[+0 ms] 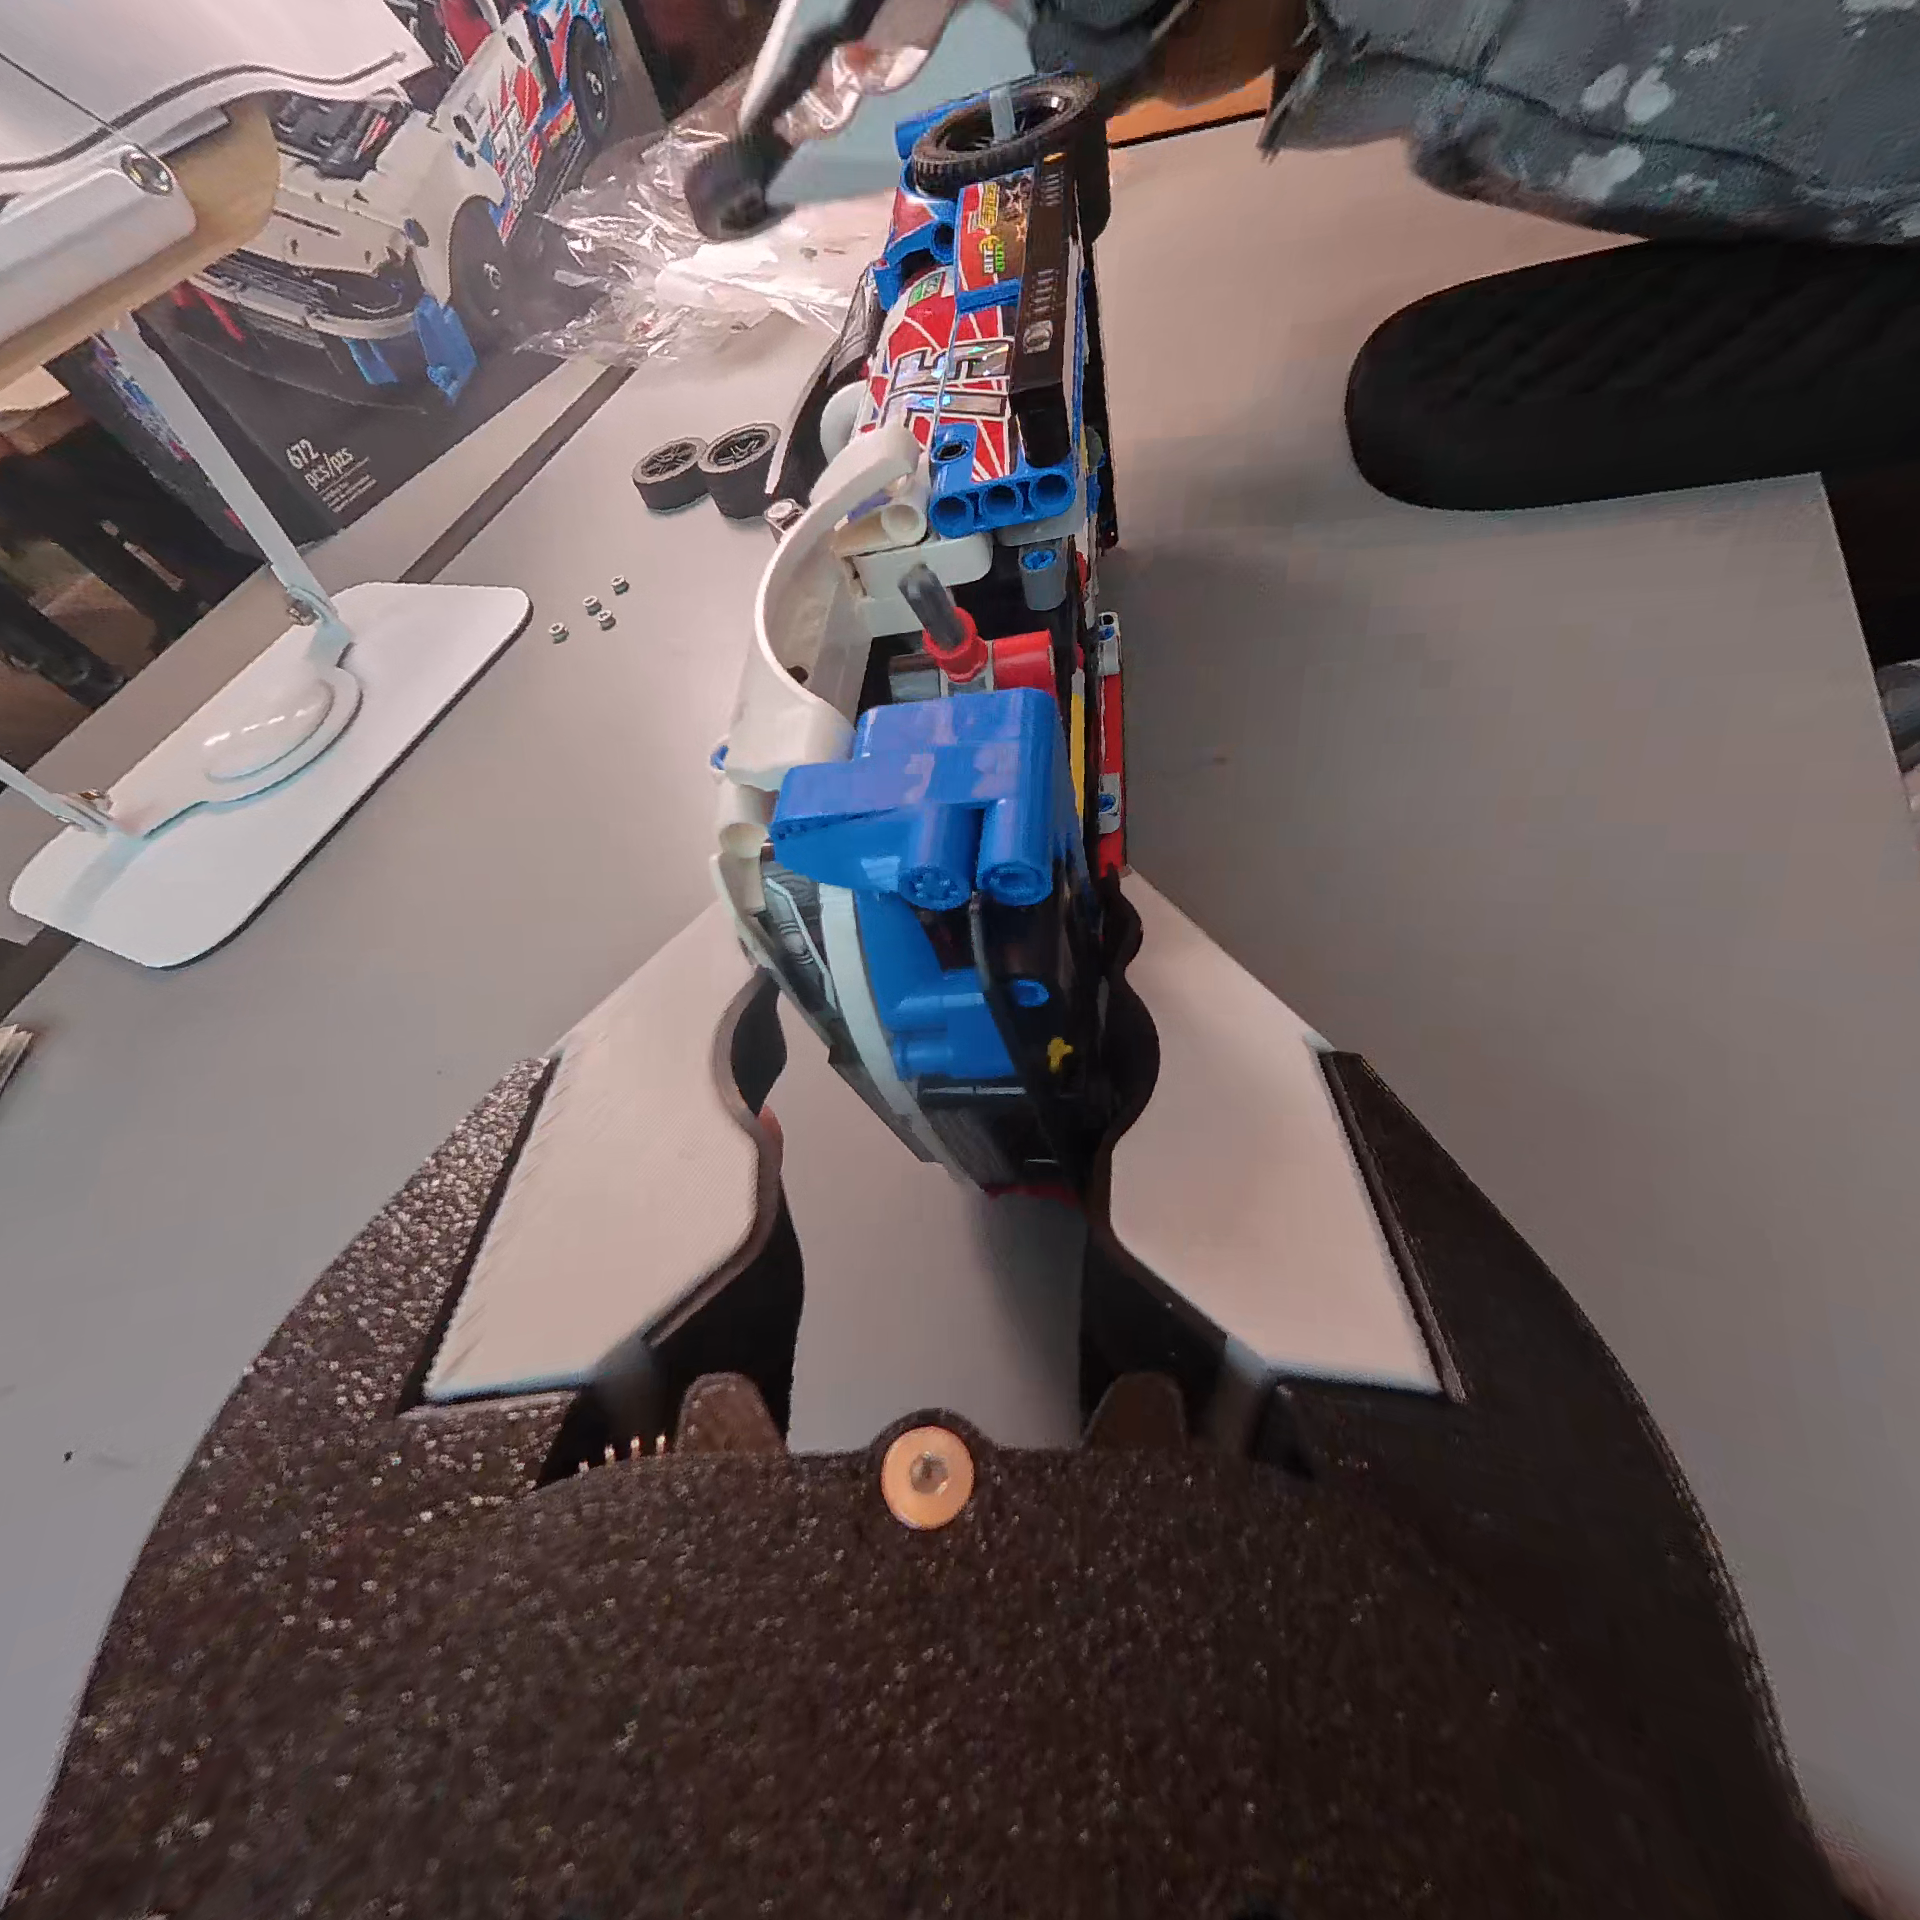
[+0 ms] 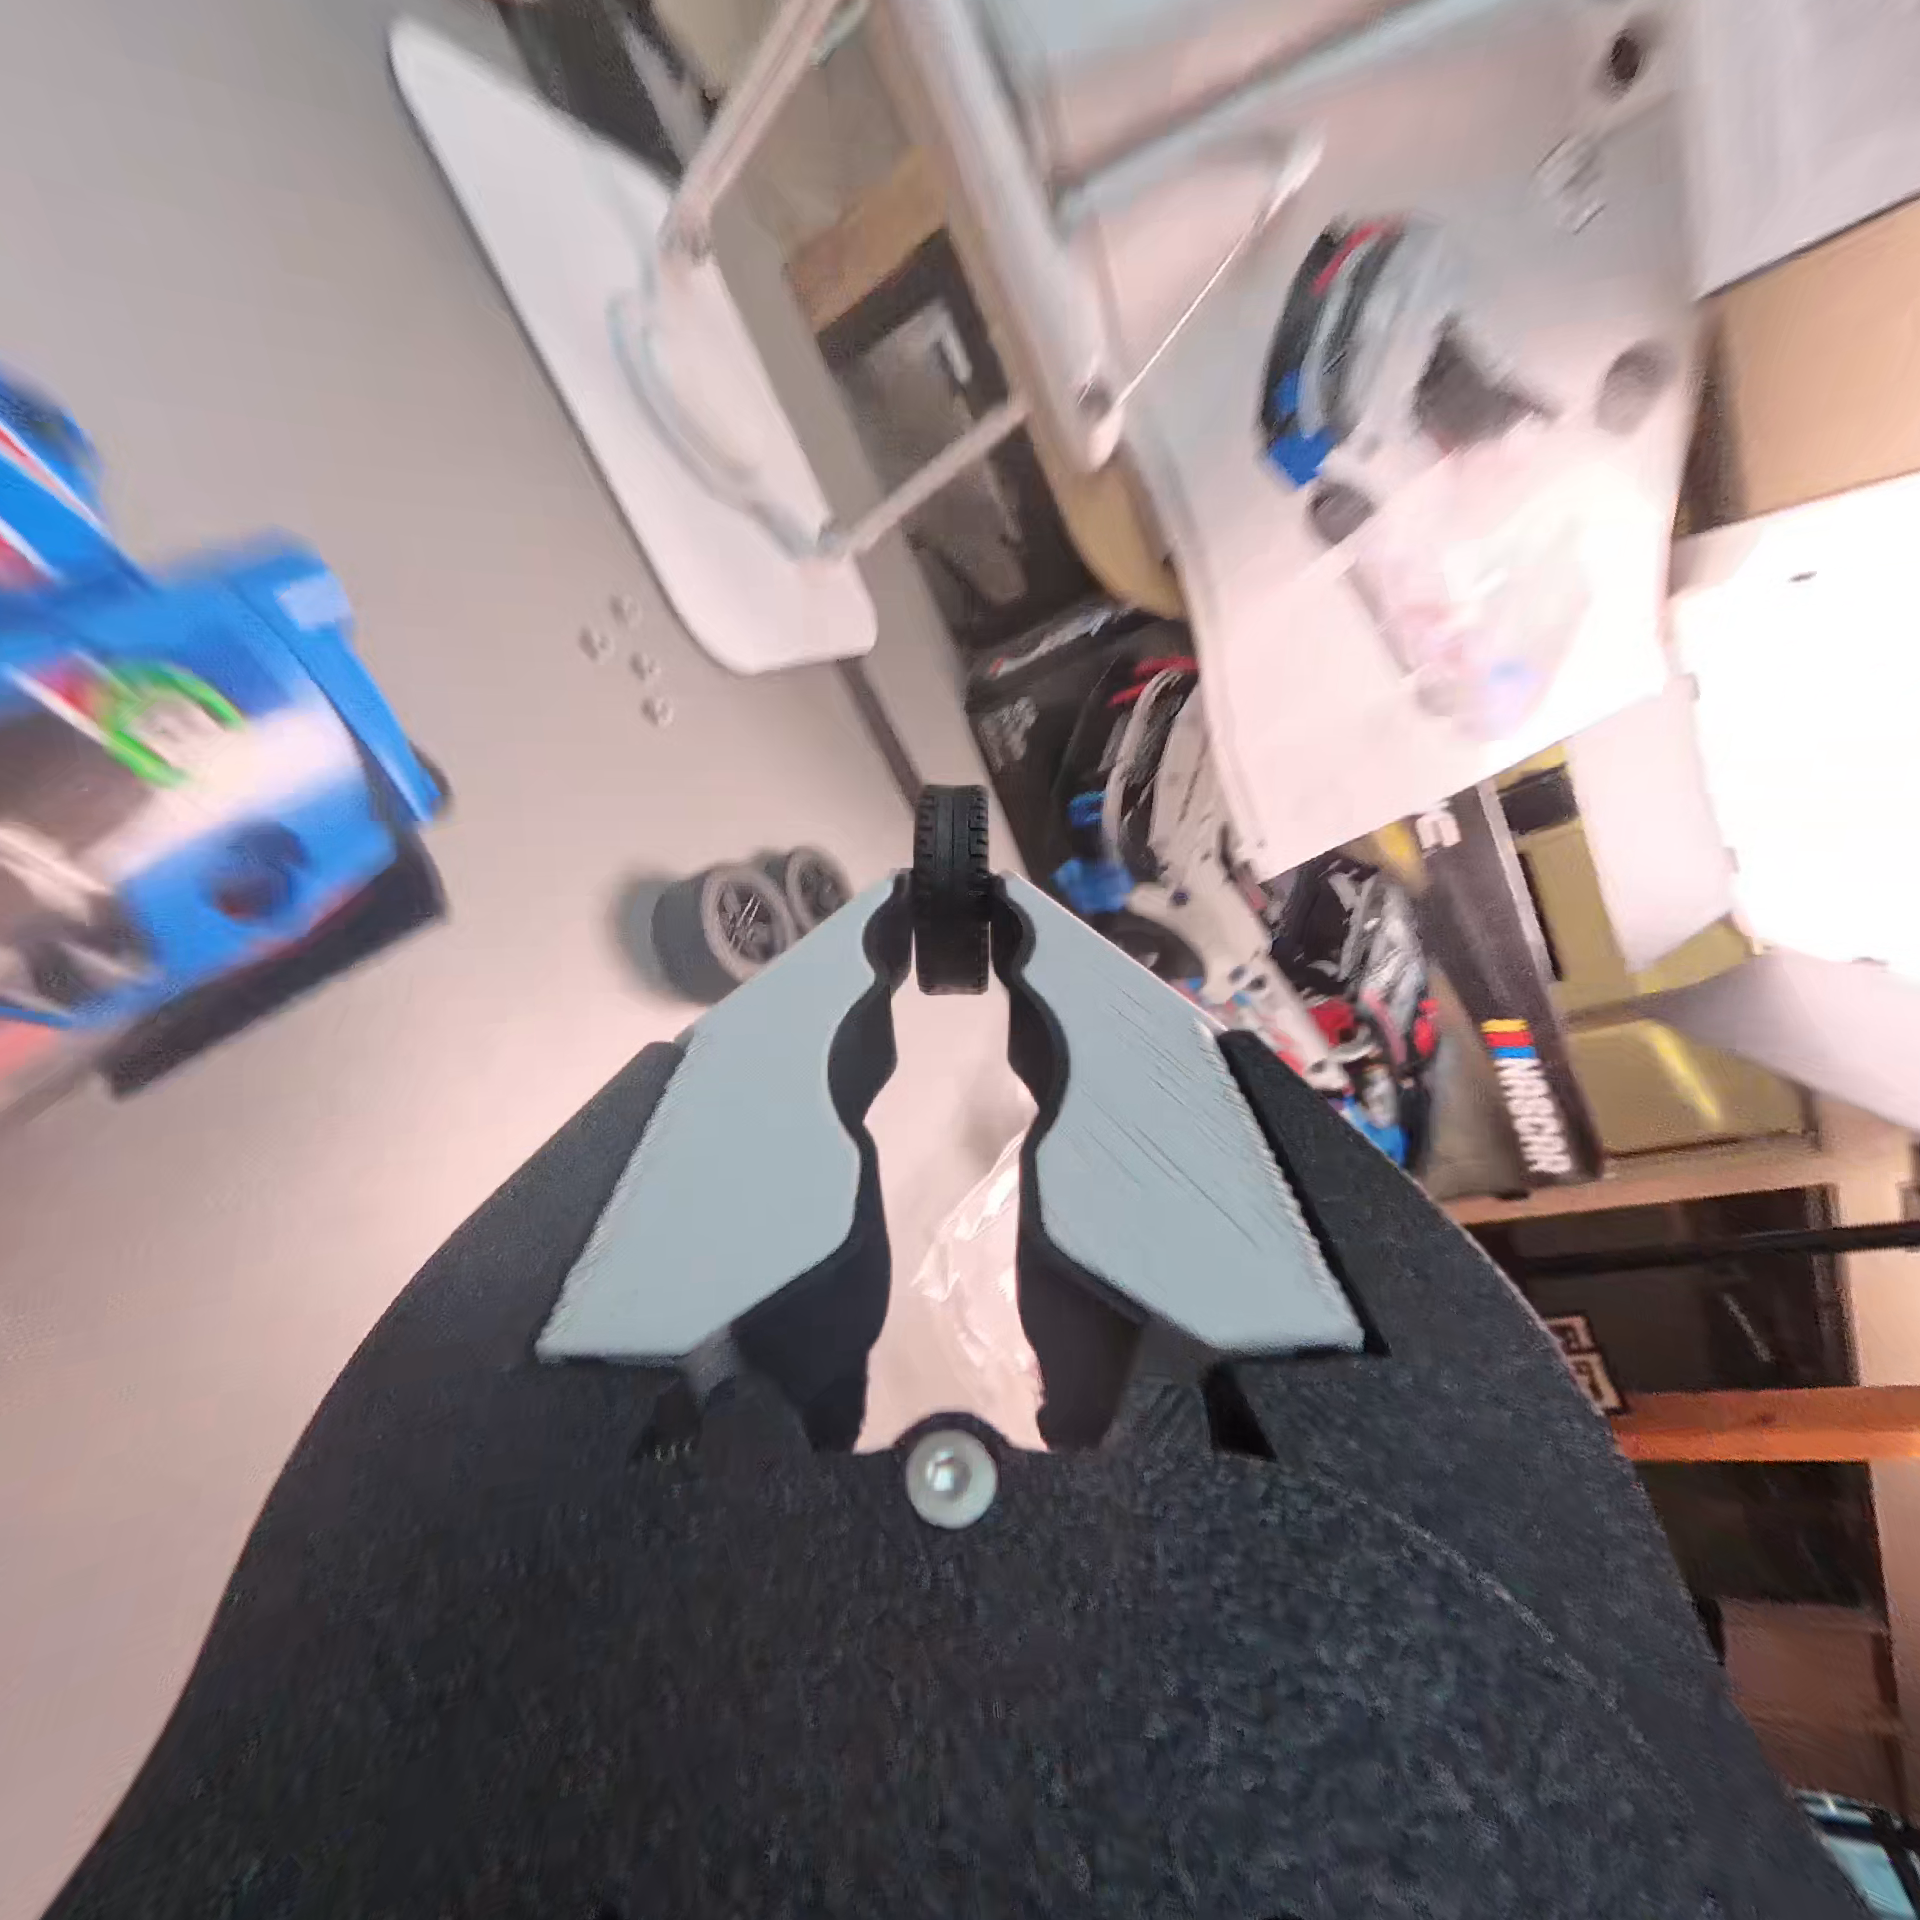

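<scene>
My left gripper (image 1: 940, 1023) is shut on a brick-built toy race car (image 1: 966, 582), blue, white and red, held tipped on its side above the grey table (image 1: 1455, 831). One black wheel (image 1: 1003, 130) sits on the car's far end. My right gripper (image 2: 951, 904) is shut on a small black tyre (image 2: 951, 888), pinched at the fingertips. In the left wrist view the right gripper (image 1: 748, 197) shows blurred beyond the car. The car (image 2: 187, 790) shows blurred at the left of the right wrist view.
Two loose wheels (image 1: 707, 473) lie on the table, also seen in the right wrist view (image 2: 748, 920). Several small nuts (image 1: 587, 613) lie near a white lamp base (image 1: 260, 769). A clear plastic bag (image 1: 665, 260) and the toy's box (image 1: 343, 312) are at the back. A person's sleeve (image 1: 1621, 104) is top right. Across from one pair of fingers to the other is roughly 30 centimeters.
</scene>
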The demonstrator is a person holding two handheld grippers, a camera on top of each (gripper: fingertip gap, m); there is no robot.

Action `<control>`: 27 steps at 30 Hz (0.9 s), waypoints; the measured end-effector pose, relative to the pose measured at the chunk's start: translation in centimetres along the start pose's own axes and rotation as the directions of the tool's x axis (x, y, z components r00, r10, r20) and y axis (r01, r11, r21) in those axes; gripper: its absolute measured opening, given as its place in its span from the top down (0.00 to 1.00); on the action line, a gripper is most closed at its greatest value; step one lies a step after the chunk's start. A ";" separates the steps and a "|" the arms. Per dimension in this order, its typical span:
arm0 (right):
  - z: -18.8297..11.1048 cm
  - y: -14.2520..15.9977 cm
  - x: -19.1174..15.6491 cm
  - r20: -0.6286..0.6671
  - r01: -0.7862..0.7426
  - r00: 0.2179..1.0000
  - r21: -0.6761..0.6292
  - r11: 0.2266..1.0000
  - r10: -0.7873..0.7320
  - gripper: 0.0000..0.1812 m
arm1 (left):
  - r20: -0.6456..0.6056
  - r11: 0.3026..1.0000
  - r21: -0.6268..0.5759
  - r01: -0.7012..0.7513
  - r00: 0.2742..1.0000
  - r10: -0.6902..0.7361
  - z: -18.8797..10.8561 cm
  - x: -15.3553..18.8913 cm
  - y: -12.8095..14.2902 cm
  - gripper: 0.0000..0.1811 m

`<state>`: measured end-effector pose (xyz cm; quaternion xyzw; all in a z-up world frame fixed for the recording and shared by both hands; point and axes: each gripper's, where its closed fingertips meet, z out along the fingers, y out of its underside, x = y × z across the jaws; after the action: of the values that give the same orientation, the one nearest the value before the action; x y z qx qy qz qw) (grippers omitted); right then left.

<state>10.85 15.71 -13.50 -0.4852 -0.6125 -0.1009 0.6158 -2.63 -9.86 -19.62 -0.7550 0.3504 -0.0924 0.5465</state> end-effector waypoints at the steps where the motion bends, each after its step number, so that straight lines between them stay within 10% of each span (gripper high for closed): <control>1: 1.4 2.1 -1.4 0.052 0.008 0.999 -0.048 0.999 -0.006 0.92 | -0.003 1.000 -0.001 0.004 1.000 -0.004 0.0 0.0 0.1 0.67; 8: 5.5 9.5 -4.5 0.142 0.054 0.990 -0.299 0.953 -0.011 0.92 | -0.015 0.999 0.015 0.049 0.999 -0.049 0.1 0.1 0.0 0.66; 17: 4.4 8.0 -5.5 0.254 -0.345 0.879 -0.248 0.905 0.404 0.74 | -0.011 0.999 0.018 0.034 0.999 -0.034 0.0 0.3 0.0 0.66; 23: -1.5 -1.2 2.3 0.327 -0.691 0.707 0.134 0.710 0.627 0.75 | -0.011 0.998 0.031 0.063 0.998 -0.063 0.1 0.1 0.0 0.66; 27: -9.6 -10.2 0.1 0.612 -0.624 0.704 0.292 0.725 0.360 0.80 | -0.023 0.994 0.038 0.099 0.995 -0.098 0.2 -0.1 0.1 0.66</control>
<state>9.81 3.68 -6.42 -0.4757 -0.6000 0.3616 0.5318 -2.63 -9.67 -19.72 -0.7595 0.3167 -0.1340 0.5522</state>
